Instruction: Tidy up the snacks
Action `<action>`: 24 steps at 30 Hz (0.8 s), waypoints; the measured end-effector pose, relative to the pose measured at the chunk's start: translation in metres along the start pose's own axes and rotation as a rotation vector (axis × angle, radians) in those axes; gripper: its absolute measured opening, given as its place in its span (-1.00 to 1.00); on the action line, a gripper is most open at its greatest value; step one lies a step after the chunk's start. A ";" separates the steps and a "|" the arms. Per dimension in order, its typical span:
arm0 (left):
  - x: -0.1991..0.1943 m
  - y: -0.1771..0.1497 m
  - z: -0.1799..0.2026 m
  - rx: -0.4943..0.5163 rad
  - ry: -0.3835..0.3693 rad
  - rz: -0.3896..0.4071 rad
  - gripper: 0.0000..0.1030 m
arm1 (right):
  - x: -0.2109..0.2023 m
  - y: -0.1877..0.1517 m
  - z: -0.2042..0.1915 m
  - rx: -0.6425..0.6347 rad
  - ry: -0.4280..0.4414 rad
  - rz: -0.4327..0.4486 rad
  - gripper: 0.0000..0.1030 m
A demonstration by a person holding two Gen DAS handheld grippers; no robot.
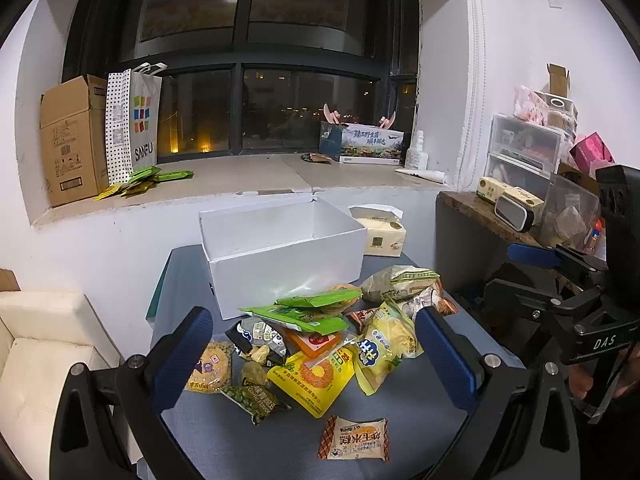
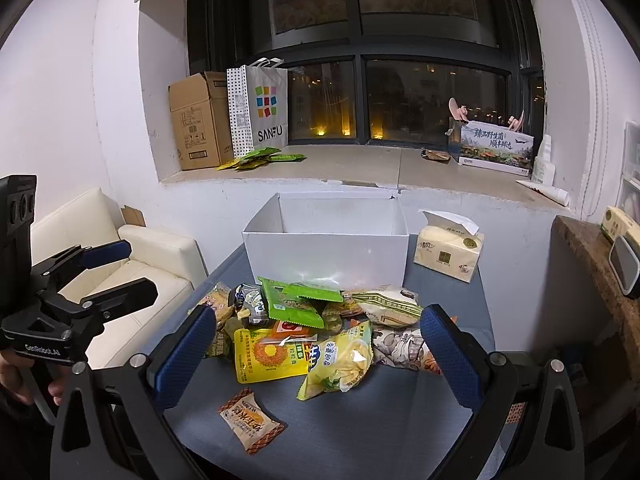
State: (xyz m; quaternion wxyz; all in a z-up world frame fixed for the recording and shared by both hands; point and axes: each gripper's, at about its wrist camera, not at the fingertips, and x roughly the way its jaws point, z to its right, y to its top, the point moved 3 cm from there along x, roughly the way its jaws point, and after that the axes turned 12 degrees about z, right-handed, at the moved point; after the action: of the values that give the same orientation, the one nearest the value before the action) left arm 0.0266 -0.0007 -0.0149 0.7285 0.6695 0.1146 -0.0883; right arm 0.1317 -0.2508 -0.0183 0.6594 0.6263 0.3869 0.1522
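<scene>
Ahead of both grippers: a grey table [image 1: 420,420] with a heap of snack packets [image 1: 320,332] and a white box [image 1: 280,252] behind it.
Left gripper [image 1: 316,356]: you hold it released, blue fingers [image 1: 184,356] spread wide, nothing between them but the heap farther on.
Right gripper [image 2: 316,356]: you hold it spread just as wide, empty, above the near part of the table.
Snack packets: heaped between each gripper's fingertips and the box, touching and overlapping one another.
Green packets [image 2: 296,300]: on top of the heap, just before the box's near wall.
Yellow packet [image 2: 268,356]: flat at the heap's near edge, with a pale yellow bag [image 2: 344,364] to its right.
Small orange-edged packet [image 2: 250,424]: alone on the table, nearer your grippers than the heap, apart from it.
White box: open, upright, nothing visible in what shows of its inside.
Tissue pack [image 2: 448,252]: just right of the box.
Window sill [image 2: 360,168]: beyond the box, carrying a cardboard carton [image 2: 196,124], a paper bag [image 2: 260,108] and more green packets [image 2: 260,158].
</scene>
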 end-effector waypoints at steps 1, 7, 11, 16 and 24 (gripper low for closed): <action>0.000 0.000 0.000 0.000 -0.001 -0.001 1.00 | 0.000 0.000 0.000 0.002 0.001 0.000 1.00; 0.001 0.000 0.000 0.001 -0.001 -0.003 1.00 | 0.000 -0.001 -0.001 0.004 0.004 -0.001 1.00; 0.000 -0.001 0.000 0.001 0.000 -0.003 1.00 | 0.000 -0.001 -0.001 0.007 0.003 0.000 1.00; 0.000 -0.003 -0.001 0.001 0.001 -0.005 1.00 | 0.001 -0.001 0.000 0.016 0.000 -0.003 1.00; 0.001 -0.003 -0.002 -0.001 0.003 -0.010 1.00 | 0.001 -0.002 0.002 0.028 -0.006 -0.010 1.00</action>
State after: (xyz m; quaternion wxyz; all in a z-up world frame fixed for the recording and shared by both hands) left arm 0.0261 0.0011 -0.0182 0.7283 0.6686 0.1193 -0.0908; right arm 0.1334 -0.2517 -0.0211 0.6524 0.6340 0.3902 0.1419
